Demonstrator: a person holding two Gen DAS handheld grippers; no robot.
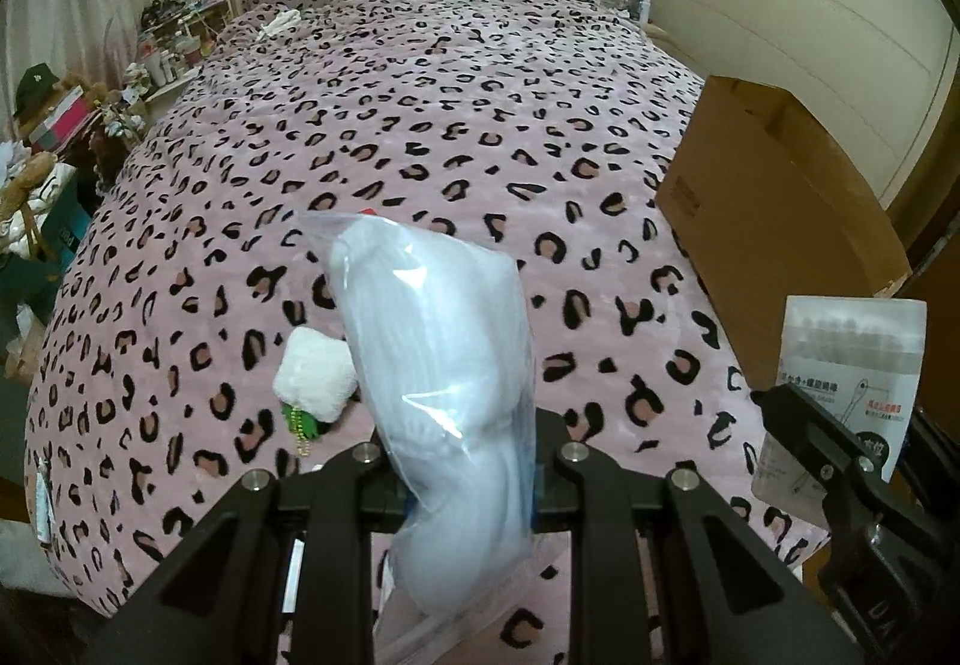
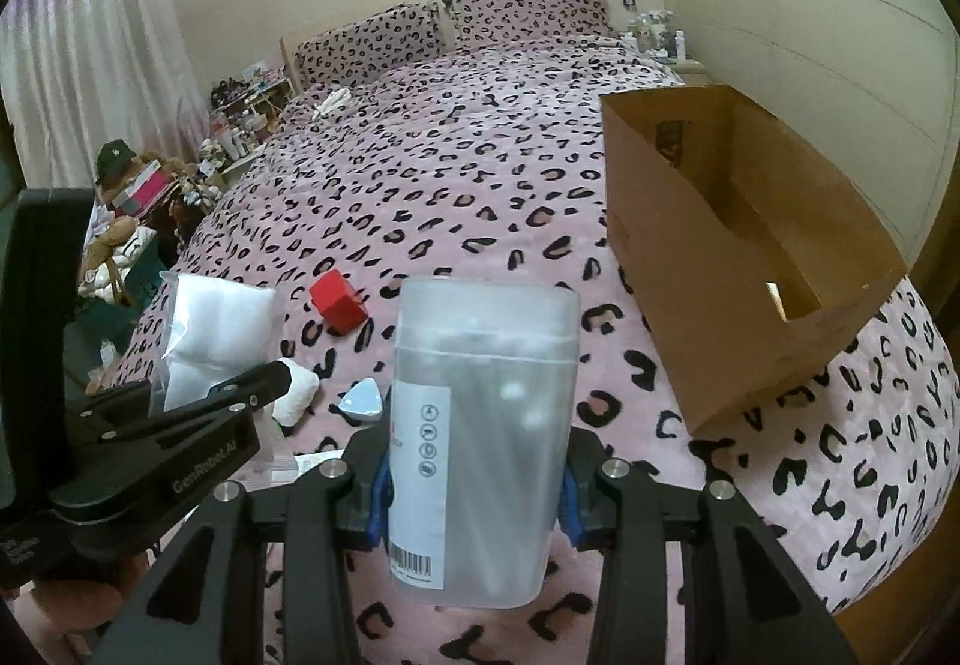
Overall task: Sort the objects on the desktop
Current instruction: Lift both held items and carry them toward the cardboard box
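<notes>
left tool: clenched on soft, slippery plastic bag, held low.
right tool: grasping rigid, light frosted container mid-body.

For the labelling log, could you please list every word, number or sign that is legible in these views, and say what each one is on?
"GenRobot.AI": on the left gripper body, right wrist view.
"DA", cut off: on the right gripper body, left wrist view.
Four round pictograms and a barcode: label of the frosted plastic container; its digits are too small.
Chinese print on that container's other side: too blurred.
Dark print inside the cardboard box, red on its outside: unreadable.
</notes>
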